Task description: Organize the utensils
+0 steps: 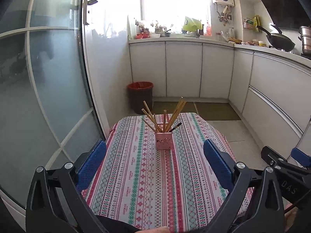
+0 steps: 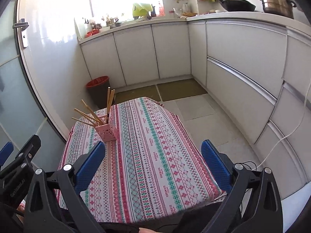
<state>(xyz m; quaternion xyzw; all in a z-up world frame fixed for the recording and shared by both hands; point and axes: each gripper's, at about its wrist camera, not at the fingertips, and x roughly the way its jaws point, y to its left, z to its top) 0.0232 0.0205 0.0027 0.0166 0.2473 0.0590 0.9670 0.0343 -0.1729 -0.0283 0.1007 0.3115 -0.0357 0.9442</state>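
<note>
A pink perforated holder [image 1: 163, 141] stands upright on the patterned tablecloth [image 1: 136, 174], near the table's middle. Several wooden chopsticks [image 1: 176, 114] and one dark one fan out of it. My left gripper [image 1: 154, 155] is open and empty, held above the near part of the table, short of the holder. In the right wrist view the holder [image 2: 106, 132] stands at the table's left with the chopsticks [image 2: 87, 114] in it. My right gripper [image 2: 153, 153] is open and empty, to the right of the holder and nearer to me.
A dark bin with a red liner [image 1: 140, 97] stands on the floor beyond the table. White cabinets [image 1: 182, 68] run along the back and right, with a wok [image 1: 279, 39] and pots on the counter. A frosted glass door [image 1: 48, 77] is at the left.
</note>
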